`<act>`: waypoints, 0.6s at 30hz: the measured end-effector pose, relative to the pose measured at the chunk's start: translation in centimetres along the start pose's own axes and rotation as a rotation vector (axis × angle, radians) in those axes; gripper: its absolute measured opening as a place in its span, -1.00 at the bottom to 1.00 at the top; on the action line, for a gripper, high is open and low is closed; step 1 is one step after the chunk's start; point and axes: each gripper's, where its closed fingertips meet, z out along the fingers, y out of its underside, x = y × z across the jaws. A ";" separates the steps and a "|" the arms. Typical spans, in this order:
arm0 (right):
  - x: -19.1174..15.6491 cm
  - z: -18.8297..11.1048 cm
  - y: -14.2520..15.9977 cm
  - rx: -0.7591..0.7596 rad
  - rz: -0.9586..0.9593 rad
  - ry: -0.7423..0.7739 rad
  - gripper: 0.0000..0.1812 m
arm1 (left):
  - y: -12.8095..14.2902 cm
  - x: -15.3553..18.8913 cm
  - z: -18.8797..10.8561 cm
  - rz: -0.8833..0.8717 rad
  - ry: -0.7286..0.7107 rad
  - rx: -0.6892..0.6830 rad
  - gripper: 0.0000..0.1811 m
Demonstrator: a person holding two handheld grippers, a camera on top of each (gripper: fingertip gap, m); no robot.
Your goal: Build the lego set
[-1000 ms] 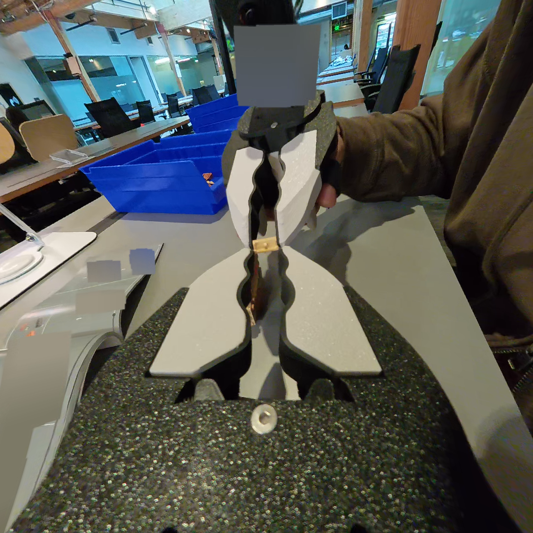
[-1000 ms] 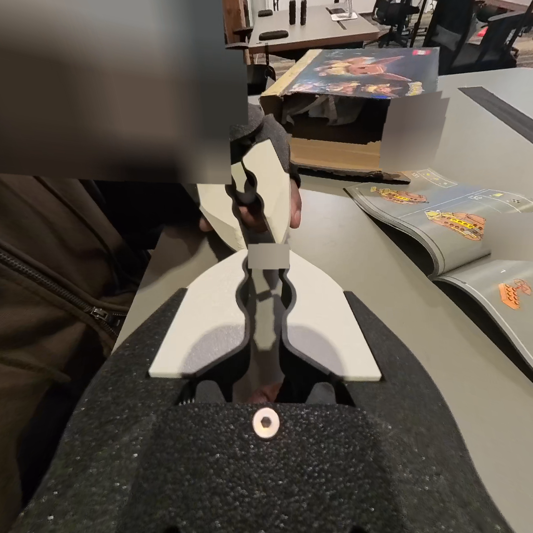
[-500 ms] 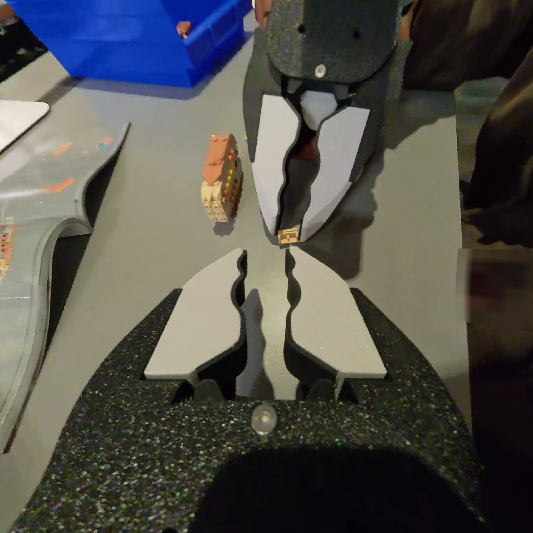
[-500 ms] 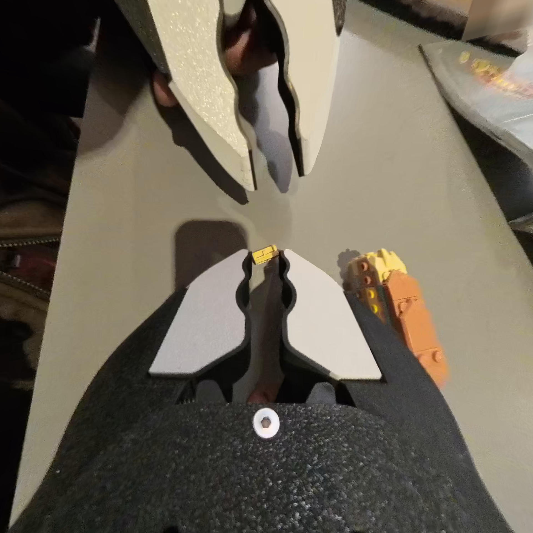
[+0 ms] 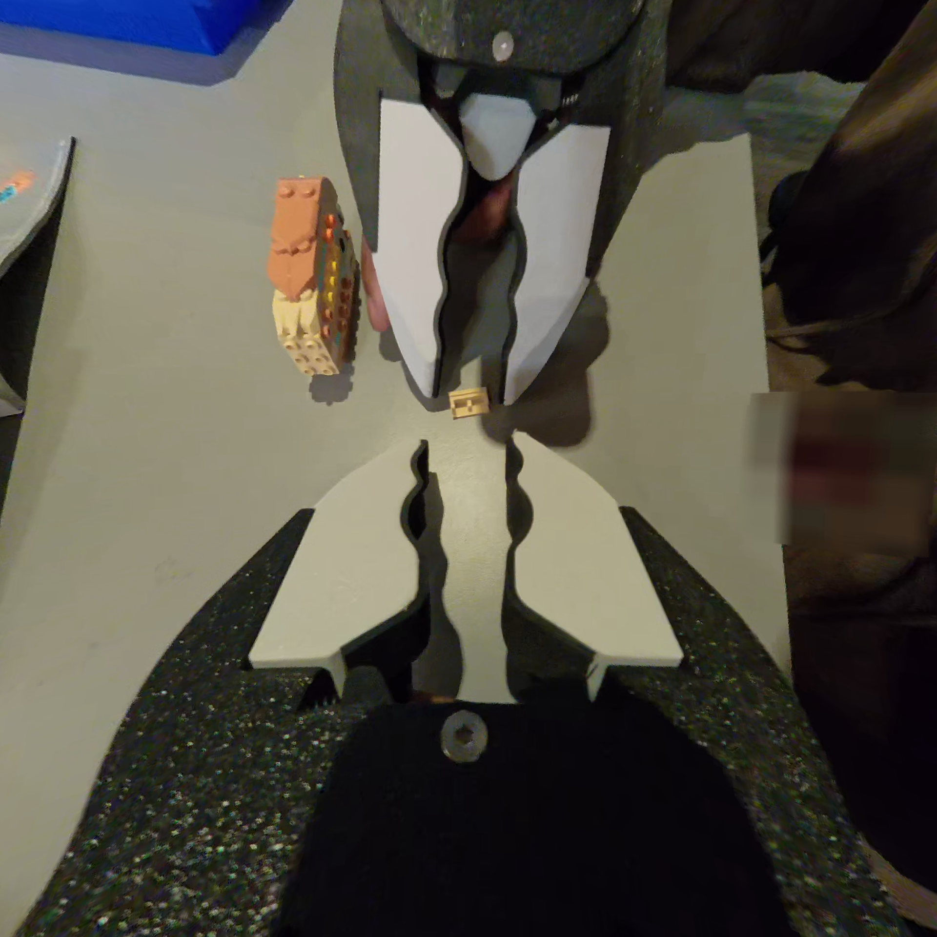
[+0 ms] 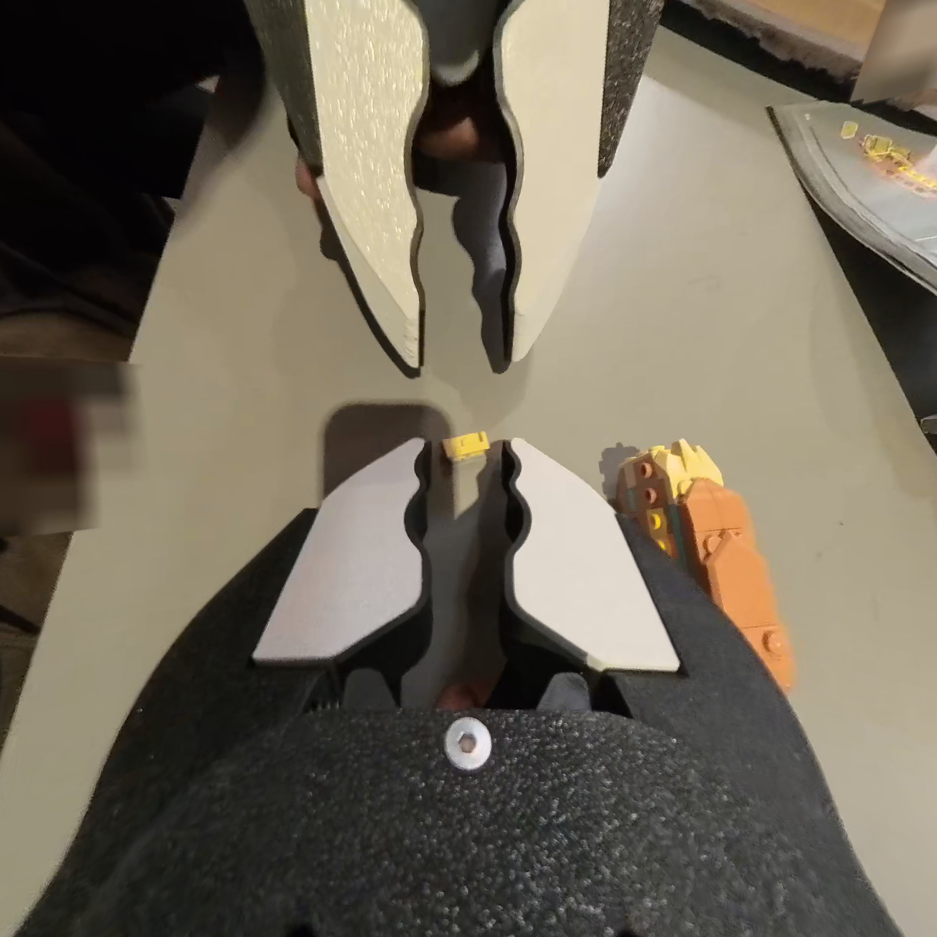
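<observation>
A small brick [image 5: 469, 403] lies on the table [image 5: 152, 456] between the tips of the facing left gripper [image 5: 466, 443] and right gripper [image 6: 464, 443]. The partial build [image 6: 705, 537] lies just beside the right gripper, the booklet [image 6: 862, 167] farther off.

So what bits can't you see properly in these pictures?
- The small tan piece: too tiny in both views to tell its shape or whether the right gripper touches it.
- The half-built model: in the right wrist view that gripper's body covers its near side.
- The instruction booklet: cut off by the right edge.
- The blue bin: cut off by the top edge of the left wrist view.
</observation>
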 end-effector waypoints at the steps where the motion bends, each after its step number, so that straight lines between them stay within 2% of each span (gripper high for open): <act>1: 0.0 0.1 0.0 -0.005 0.000 -0.008 -0.72 | 0.0 0.0 0.0 -0.009 0.013 0.003 -0.68; 4: 0.1 0.2 -0.1 -0.009 0.007 -0.024 -0.80 | 0.1 0.3 0.1 -0.010 0.042 -0.007 -0.68; 9: -0.1 0.5 -0.4 -0.010 0.050 -0.016 -0.81 | 0.4 0.1 0.4 -0.015 0.037 -0.043 -0.69; 13: -0.5 0.2 -0.6 0.014 0.057 -0.019 -0.73 | 0.3 -0.1 0.5 -0.025 0.036 -0.039 -0.69; 18: -0.2 -1.2 -0.4 0.077 0.097 -0.017 -0.72 | 0.1 -0.1 1.1 -0.002 0.014 -0.050 -0.68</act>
